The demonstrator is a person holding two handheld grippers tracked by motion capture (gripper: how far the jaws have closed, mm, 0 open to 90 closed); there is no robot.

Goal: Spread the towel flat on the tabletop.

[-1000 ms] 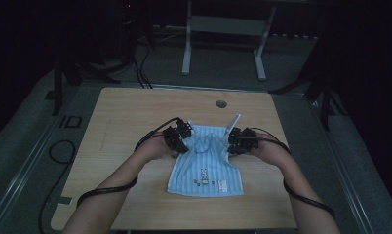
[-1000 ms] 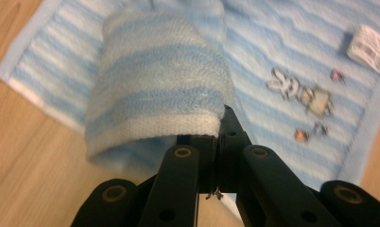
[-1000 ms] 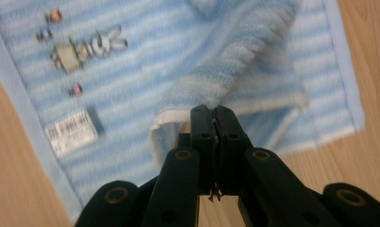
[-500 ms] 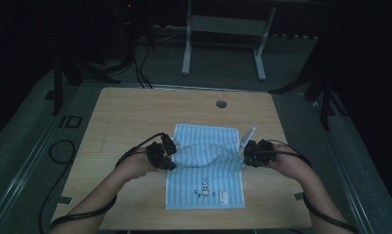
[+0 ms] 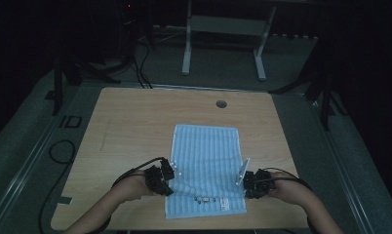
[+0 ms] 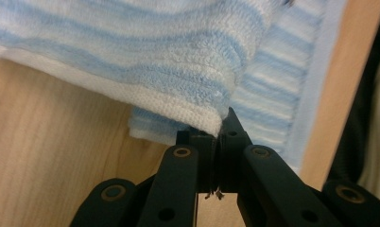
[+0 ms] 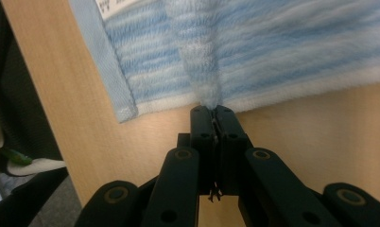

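A blue striped towel (image 5: 207,165) is being folded on the table (image 5: 135,117). Its side edges are pinched by the left gripper (image 5: 170,171) and right gripper (image 5: 244,176). Next, the held fold probably needs laying flat before release.

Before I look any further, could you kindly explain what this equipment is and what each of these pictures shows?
A person sits at a wooden table and holds a hand tool with a two-jawed claw in each hand. The high view looks down from above: left claw, right claw. The other two pictures come from small cameras riding on each claw, looking along its black jaws. A blue-and-white striped towel lies on the table, partly folded over. Each claw is shut on a fold at the towel's side edge: left, right.
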